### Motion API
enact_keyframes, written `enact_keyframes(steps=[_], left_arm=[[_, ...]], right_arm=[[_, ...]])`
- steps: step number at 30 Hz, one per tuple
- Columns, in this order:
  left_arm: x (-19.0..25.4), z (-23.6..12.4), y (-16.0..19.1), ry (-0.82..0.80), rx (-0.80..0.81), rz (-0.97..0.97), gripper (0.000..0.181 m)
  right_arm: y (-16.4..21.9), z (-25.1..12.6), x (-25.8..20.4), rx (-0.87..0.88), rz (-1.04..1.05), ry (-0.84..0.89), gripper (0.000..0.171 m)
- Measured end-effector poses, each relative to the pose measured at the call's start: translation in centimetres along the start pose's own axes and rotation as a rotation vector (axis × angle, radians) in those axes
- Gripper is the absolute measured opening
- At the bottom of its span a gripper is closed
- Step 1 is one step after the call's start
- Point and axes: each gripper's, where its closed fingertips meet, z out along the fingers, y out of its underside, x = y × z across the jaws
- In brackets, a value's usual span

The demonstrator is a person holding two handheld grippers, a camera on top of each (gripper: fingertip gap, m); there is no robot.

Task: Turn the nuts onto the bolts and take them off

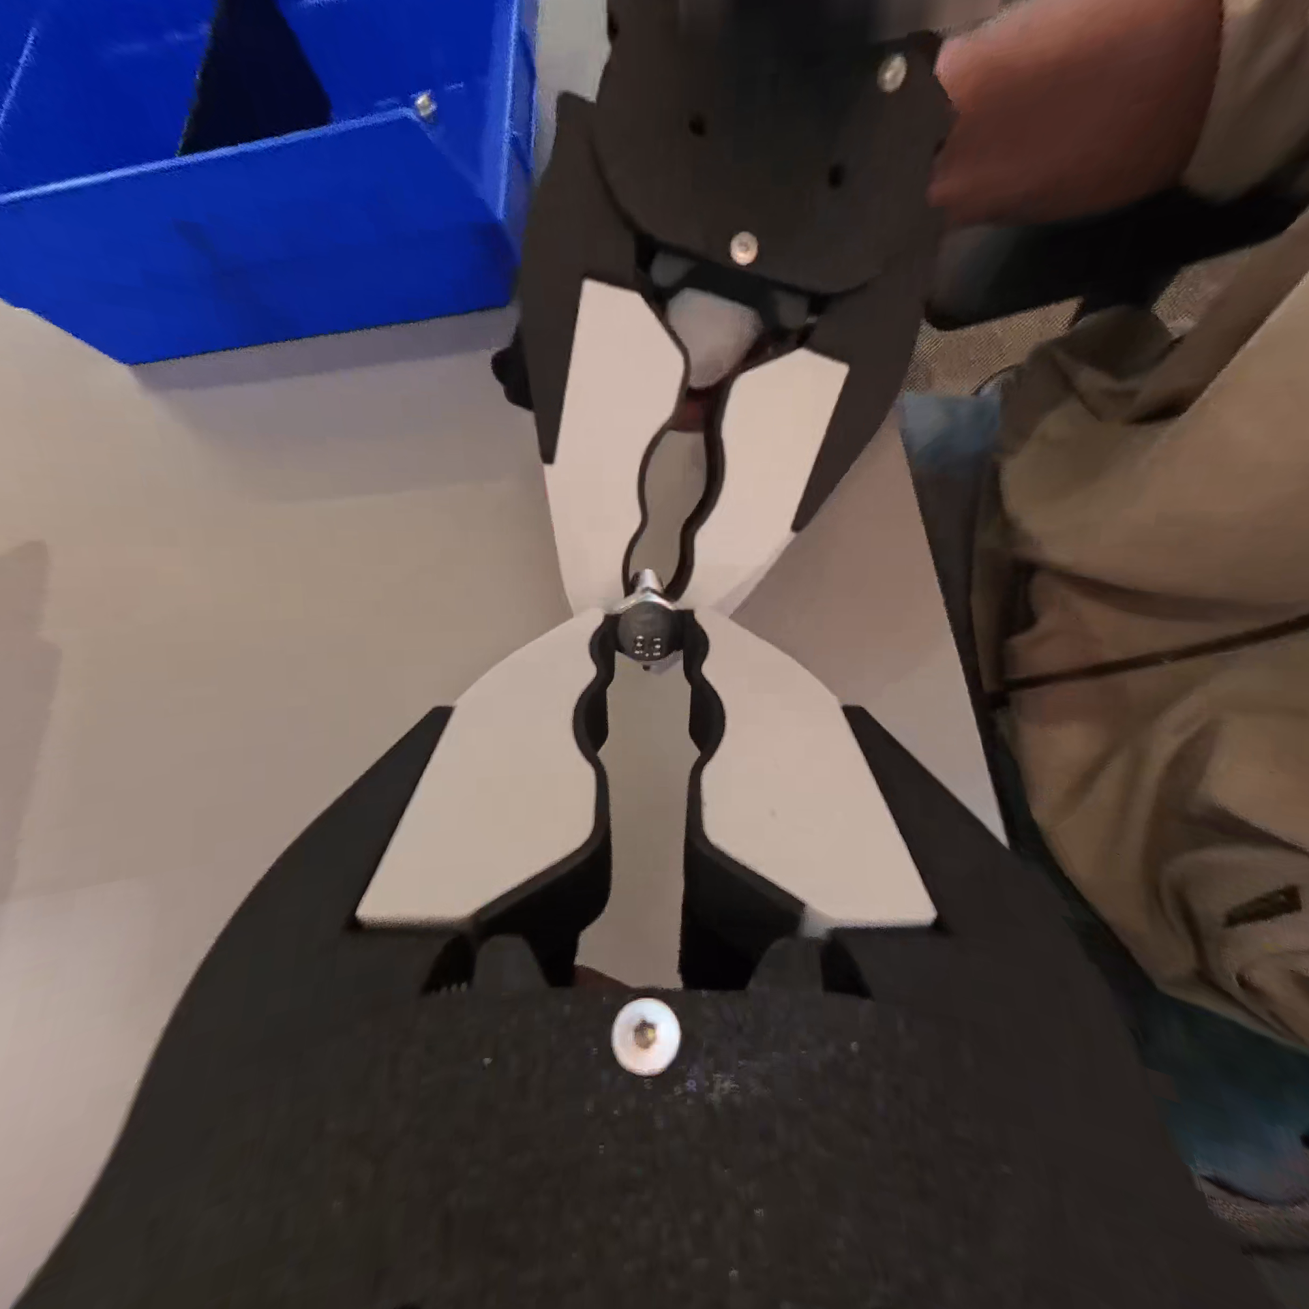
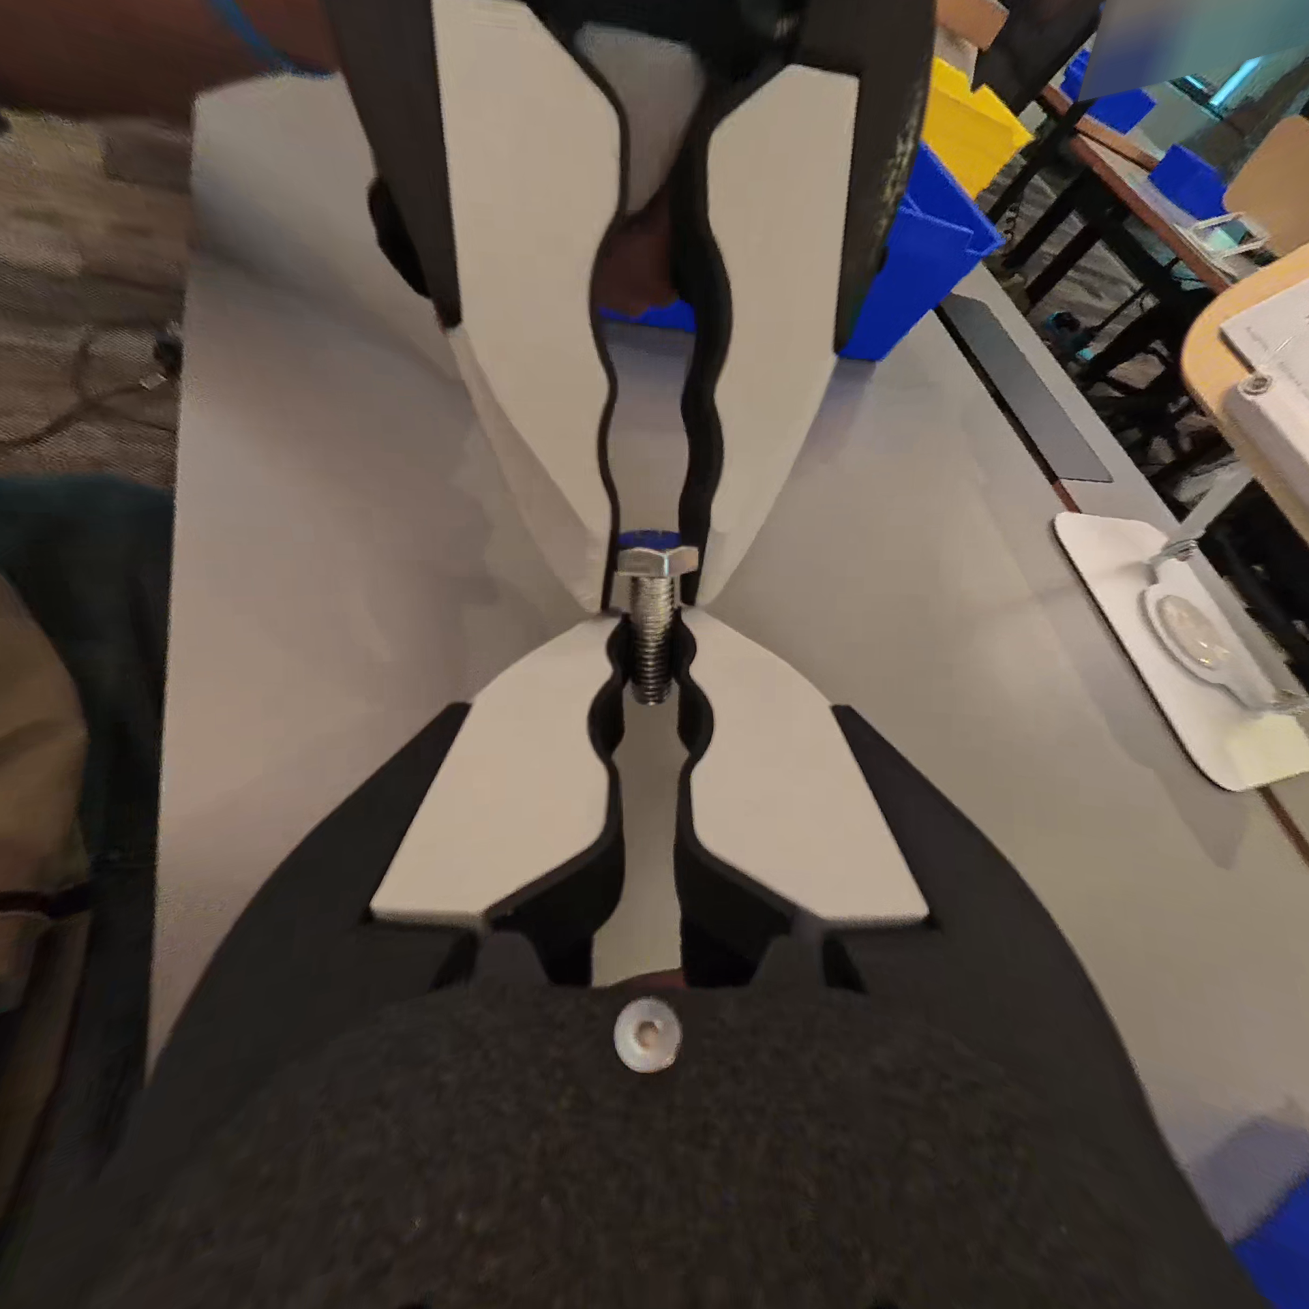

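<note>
A silver hex bolt [image 2: 650, 609] is held in the air between both grippers, which meet tip to tip over the grey table [image 2: 340, 567]. My left gripper [image 1: 648, 627] is shut on the bolt's hex head [image 1: 648, 643]. In the right wrist view it comes down from the top [image 2: 652, 591], clamping the head [image 2: 655, 563]. My right gripper [image 2: 648, 627] is shut around the threaded shaft [image 2: 648, 666]. In the left wrist view it comes down from the top [image 1: 650, 591]. I see no separate nut.
A blue bin [image 1: 269, 212] stands at the far left of the table. Blue [image 2: 914, 269] and yellow [image 2: 970, 127] bins stand behind the left gripper. A white tray [image 2: 1105, 567] with a glass piece lies at the right. A person's beige sleeve [image 1: 1133, 637] is close at the right.
</note>
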Motion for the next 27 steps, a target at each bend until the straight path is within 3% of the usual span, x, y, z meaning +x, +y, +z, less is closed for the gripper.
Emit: enact_keyframes(steps=[7, 12, 16, 21, 27], left_arm=[[-0.6, 0.0, -0.4, -0.037, 0.093, -0.045, 0.018], [-1.7, -2.3, -0.6, -0.159, 0.301, -0.178, 0.020], [-5.2, -5.0, 2.2, -0.475, 0.449, -0.422, 0.036], [-8.2, -8.7, 9.7, -1.019, 0.431, -0.700, 0.046], [-7.7, -10.3, 11.2, -1.185, 0.490, -0.744, 0.047]], right_arm=[[0.1, -0.1, 0.4, 0.031, 0.054, 0.001, 0.009], [0.3, 0.0, 1.5, 0.075, 0.140, 0.041, 0.009], [1.1, 0.0, 3.5, 0.127, 0.303, 0.135, 0.009], [2.6, -0.3, 5.5, 0.179, 0.432, 0.308, 0.009], [2.0, -1.5, 5.9, 0.239, 0.383, 0.409, 0.009]])
